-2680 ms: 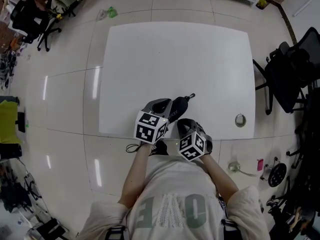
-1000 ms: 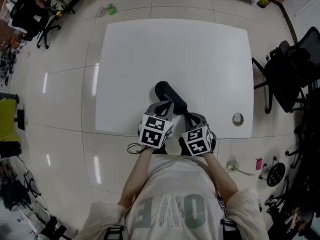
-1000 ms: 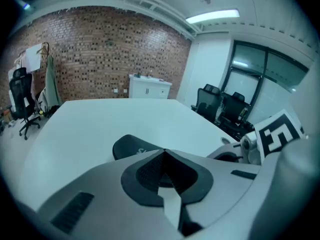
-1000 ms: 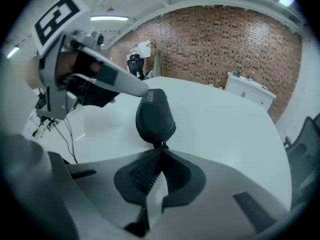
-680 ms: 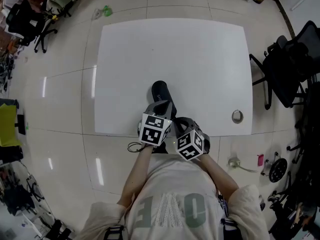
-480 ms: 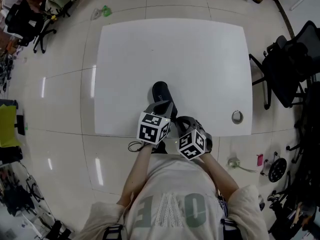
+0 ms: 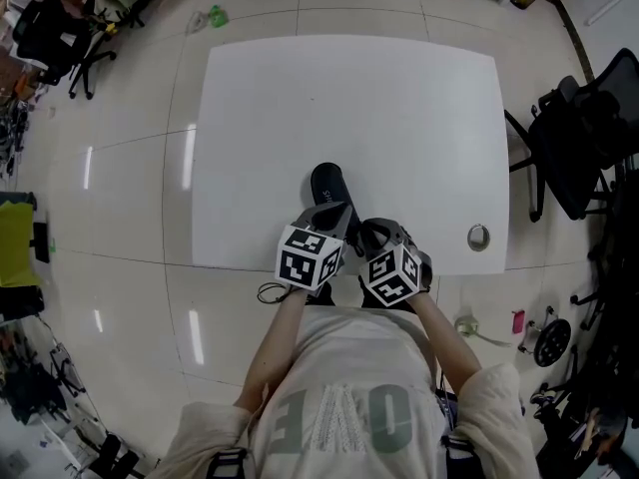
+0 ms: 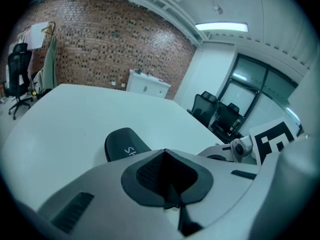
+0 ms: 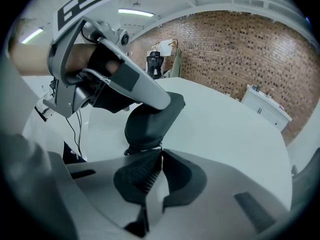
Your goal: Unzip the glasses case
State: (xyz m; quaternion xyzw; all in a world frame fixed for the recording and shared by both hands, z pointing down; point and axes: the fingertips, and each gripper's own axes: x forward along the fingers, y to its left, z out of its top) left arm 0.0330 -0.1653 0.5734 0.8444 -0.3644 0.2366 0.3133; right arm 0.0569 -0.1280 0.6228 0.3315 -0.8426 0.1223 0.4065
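A black glasses case (image 7: 327,183) lies on the white table (image 7: 399,108) near its front edge, long axis pointing away from me. My left gripper (image 7: 337,218) is shut, its tips resting on top of the case's near half; in the left gripper view the case (image 8: 122,143) shows just past the left gripper's (image 8: 165,153) closed jaws. My right gripper (image 7: 367,234) is at the case's near end. In the right gripper view the right gripper's (image 9: 160,148) jaws are pinched together on the small zipper pull at the end of the case (image 9: 147,124).
A round metal grommet (image 7: 478,238) sits in the table at the right. A black office chair (image 7: 579,148) stands right of the table, another chair (image 7: 60,33) at the far left. A cable (image 7: 268,293) lies on the floor below the table edge.
The case has turned from pointing right to pointing away from me. The right gripper has moved in to the case's near end and sits slightly further right than half a second ago.
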